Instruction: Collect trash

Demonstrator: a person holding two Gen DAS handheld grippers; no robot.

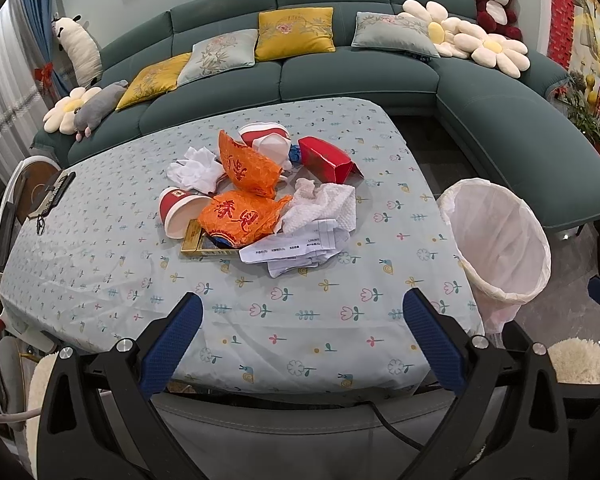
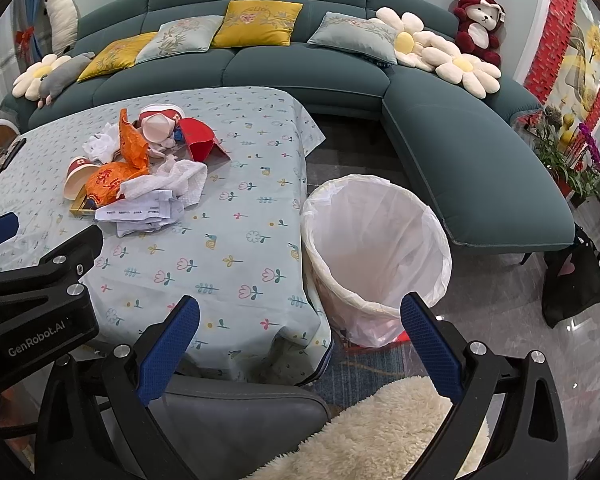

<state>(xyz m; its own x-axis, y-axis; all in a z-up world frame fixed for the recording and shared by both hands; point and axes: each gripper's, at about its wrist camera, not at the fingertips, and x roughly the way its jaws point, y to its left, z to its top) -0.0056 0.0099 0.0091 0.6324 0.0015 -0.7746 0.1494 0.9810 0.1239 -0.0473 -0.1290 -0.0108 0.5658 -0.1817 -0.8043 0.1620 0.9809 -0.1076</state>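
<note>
A pile of trash lies mid-table: orange wrappers, red paper cups, a red carton, white tissues, printed receipts and a gold box. A lined white bin stands on the floor at the table's right edge. My left gripper is open and empty above the table's near edge. My right gripper is open and empty, near the bin and table corner.
The table has a floral cloth. A dark remote lies at its far left. A green sofa with cushions wraps behind and right. A grey chair with a fleece is below me. Plants stand far right.
</note>
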